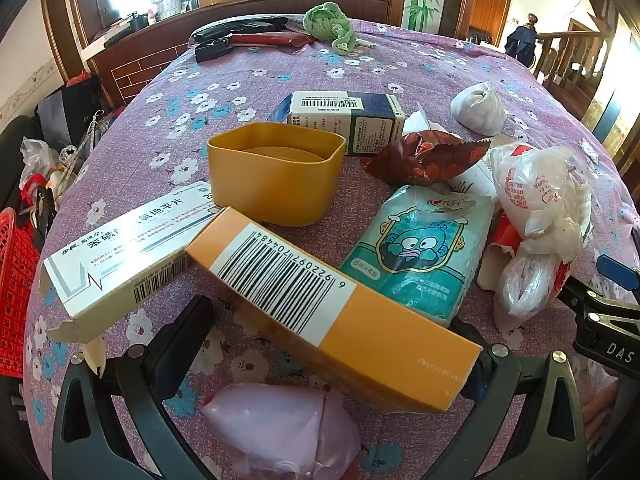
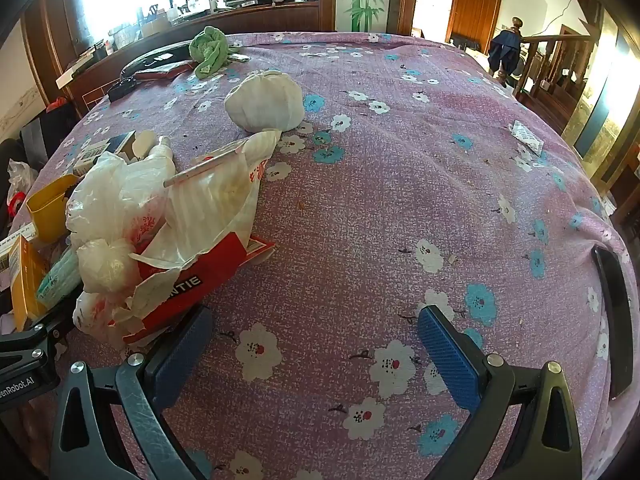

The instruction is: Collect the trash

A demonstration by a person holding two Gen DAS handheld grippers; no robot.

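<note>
Between my left gripper's (image 1: 332, 344) wide-spread fingers lies the orange carton (image 1: 320, 300), unpinched, with a pale pink bag (image 1: 280, 432) nearer me. Just ahead stands the yellow tub (image 1: 276, 172) — the teal tissue pack (image 1: 424, 248) to its right. My right gripper (image 2: 316, 352) also gapes wide over bare floral cloth (image 2: 400, 184), with the torn red box (image 2: 200, 280) and crumpled plastic bags (image 2: 132, 208) just off its left finger.

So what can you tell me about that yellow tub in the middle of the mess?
The yellow tub looks like plain plastic, with rounded corners, standing upright and open-topped. Nothing shows inside it. It sits on the flowered cloth. The orange barcode box lies against its front; a white medicine box lies at its left.
</note>
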